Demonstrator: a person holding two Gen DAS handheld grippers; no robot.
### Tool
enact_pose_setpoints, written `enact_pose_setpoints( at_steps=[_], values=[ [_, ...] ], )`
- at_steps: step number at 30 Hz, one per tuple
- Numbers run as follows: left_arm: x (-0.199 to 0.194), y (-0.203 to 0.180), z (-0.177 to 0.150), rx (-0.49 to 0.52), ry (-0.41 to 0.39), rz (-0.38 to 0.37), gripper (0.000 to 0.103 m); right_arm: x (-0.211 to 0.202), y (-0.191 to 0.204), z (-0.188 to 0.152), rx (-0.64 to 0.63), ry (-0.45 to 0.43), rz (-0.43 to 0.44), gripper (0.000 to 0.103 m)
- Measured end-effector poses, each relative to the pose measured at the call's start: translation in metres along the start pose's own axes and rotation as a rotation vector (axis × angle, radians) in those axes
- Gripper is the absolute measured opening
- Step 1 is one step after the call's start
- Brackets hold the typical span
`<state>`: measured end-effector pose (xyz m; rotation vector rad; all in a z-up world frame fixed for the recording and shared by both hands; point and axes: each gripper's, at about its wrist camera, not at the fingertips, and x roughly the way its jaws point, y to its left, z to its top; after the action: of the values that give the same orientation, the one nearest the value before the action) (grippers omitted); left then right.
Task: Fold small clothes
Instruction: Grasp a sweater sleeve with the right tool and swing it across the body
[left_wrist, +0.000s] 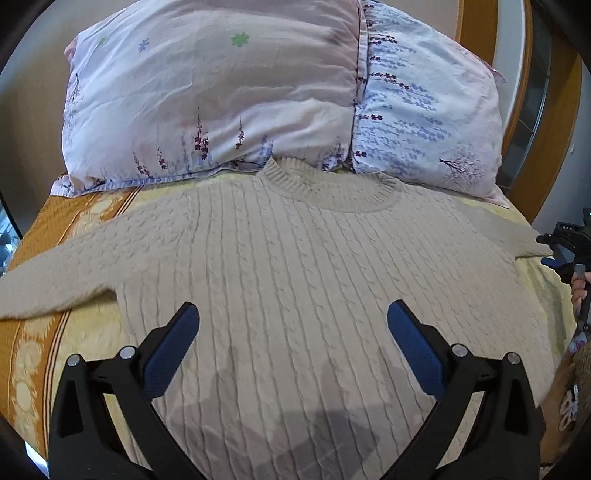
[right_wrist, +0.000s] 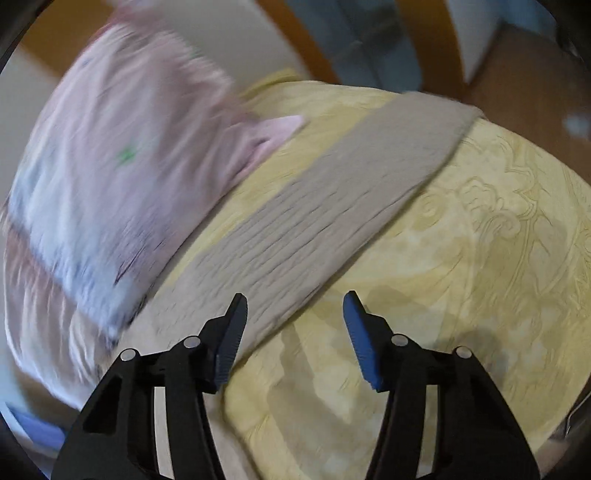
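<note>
A bed covered by a yellow patterned bedspread (left_wrist: 535, 284) with an orange border at the left fills most of the left wrist view, and the same spread takes up the lower right of the right wrist view. Two floral pillows (left_wrist: 207, 99) lie across the top of the left wrist view, the pinkish one left of centre and a bluer one beside it to the right. A beige cable-knit sweater (left_wrist: 295, 266) lies flat across the middle of that frame, its ribbed collar touching the pillows' lower edge and its sleeves running out to both sides. In the right wrist view one sleeve (right_wrist: 332, 206) runs diagonally from lower left to upper right across the spread; the left part of that view is motion-blurred. The left gripper (left_wrist: 293, 325) hovers over the sweater's body at bottom centre, fingers spread wide, grasping nothing. The right gripper (right_wrist: 293, 314) is likewise released, above the sleeve's lower edge.
</note>
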<state>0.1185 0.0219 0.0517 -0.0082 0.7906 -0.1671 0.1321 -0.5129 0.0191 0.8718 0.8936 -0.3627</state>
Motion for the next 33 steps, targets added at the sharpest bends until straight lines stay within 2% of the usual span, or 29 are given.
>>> enact_pose_setpoints(
  at_steps=[2,5,9,14,17,20,23,25,28,30,33],
  values=[
    [0.005,0.003,0.002,-0.005,0.011,-0.009,0.101,0.01,-0.009,0.004,0.059,0.017,0.004,0.05],
    [0.011,0.008,0.003,-0.025,0.027,-0.036,0.101,0.012,-0.01,0.013,0.076,-0.01,0.016,0.046],
    [0.019,0.016,0.004,-0.068,0.046,-0.074,0.101,0.015,-0.018,0.026,0.122,-0.048,0.019,0.029],
    [0.021,0.024,0.006,-0.109,0.046,-0.082,0.101,0.016,-0.026,0.032,0.166,-0.082,0.013,0.019],
    [0.021,0.027,0.008,-0.121,0.038,-0.077,0.101,0.019,-0.021,0.032,0.134,-0.1,-0.025,0.011],
    [0.021,0.031,0.01,-0.137,0.038,-0.085,0.101,0.014,-0.006,0.031,0.056,-0.138,-0.061,0.01],
    [0.019,0.037,0.01,-0.16,0.023,-0.116,0.101,-0.007,0.026,0.027,-0.069,-0.219,-0.049,0.01],
    [0.018,0.041,0.012,-0.178,0.013,-0.116,0.101,-0.026,0.058,0.018,-0.165,-0.258,0.014,0.01],
    [0.019,0.043,0.016,-0.185,0.011,-0.104,0.101,-0.041,0.102,-0.005,-0.282,-0.255,0.129,0.01],
    [0.019,0.044,0.019,-0.186,0.006,-0.102,0.101,-0.045,0.131,-0.029,-0.36,-0.222,0.21,0.01],
    [0.019,0.045,0.021,-0.187,-0.003,-0.106,0.101,-0.033,0.17,-0.073,-0.469,-0.116,0.307,0.01]
  ],
)
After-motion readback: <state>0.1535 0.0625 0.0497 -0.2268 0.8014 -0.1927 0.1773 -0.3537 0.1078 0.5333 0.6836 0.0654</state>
